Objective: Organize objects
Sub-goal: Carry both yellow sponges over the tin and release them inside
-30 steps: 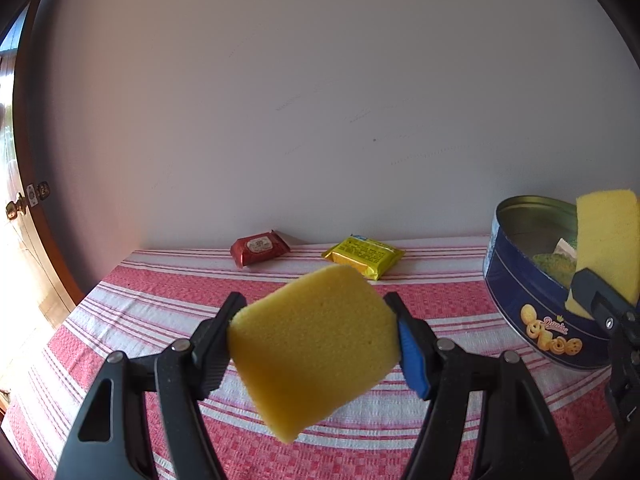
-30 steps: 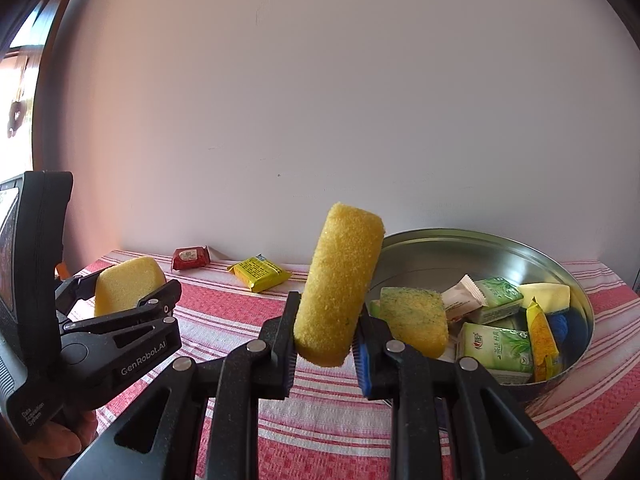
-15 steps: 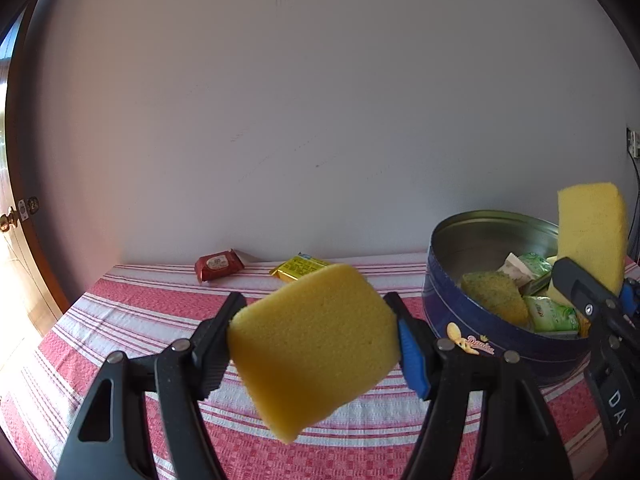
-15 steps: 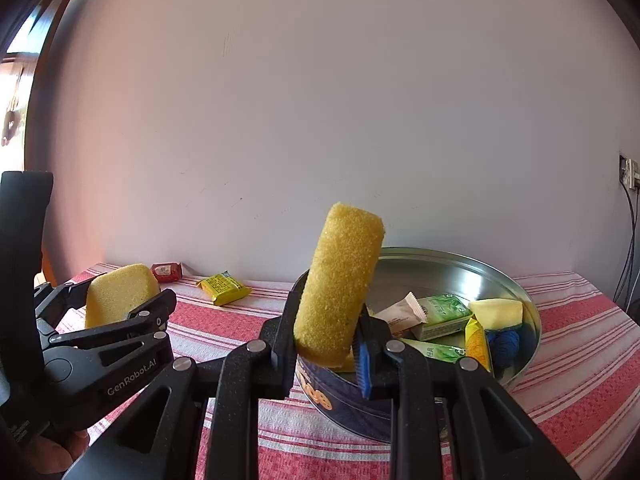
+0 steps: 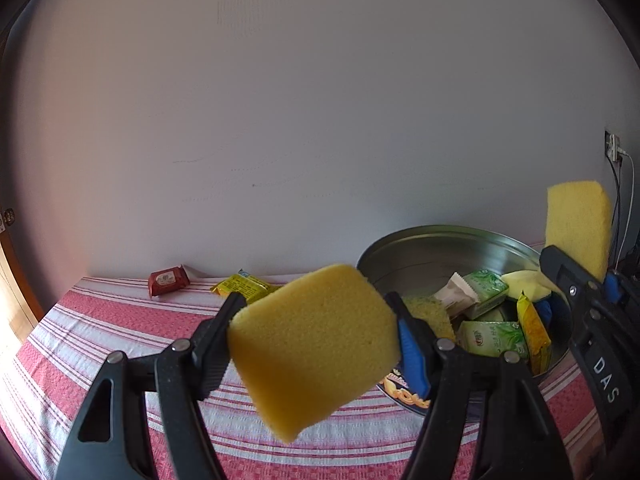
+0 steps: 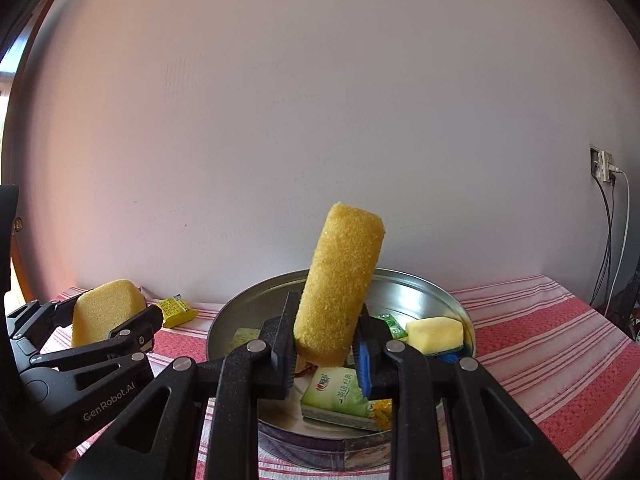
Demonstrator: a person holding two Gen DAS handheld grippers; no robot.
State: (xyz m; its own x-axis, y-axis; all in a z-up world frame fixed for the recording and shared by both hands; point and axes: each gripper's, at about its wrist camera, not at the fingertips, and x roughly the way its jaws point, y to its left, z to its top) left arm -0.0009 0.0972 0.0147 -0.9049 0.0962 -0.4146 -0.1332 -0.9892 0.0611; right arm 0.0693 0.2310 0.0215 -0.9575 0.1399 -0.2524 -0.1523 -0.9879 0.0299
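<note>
A: Right gripper (image 6: 324, 354) clamps a yellow sponge (image 6: 338, 284) upright above the tin (image 6: 460, 308).
B: Left gripper (image 5: 314, 344) pinches the second sponge (image 5: 312, 344), just left of the tin.
A: Risk: tin crowded with packets (image 6: 340, 396); a dropped sponge may bounce out.

Soft daylight from left, fisheye-curved dark corners, sharp focus

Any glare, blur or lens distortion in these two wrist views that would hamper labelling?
Left wrist view: fisheye bows the table edge, corners vignetted black, warm overexposure at the left edge; the sponge in the left gripper is sharp. Right wrist view: same bowing and dark corners, soft sheen on the tin rim, its sponge crisp; no motion blur.
</note>
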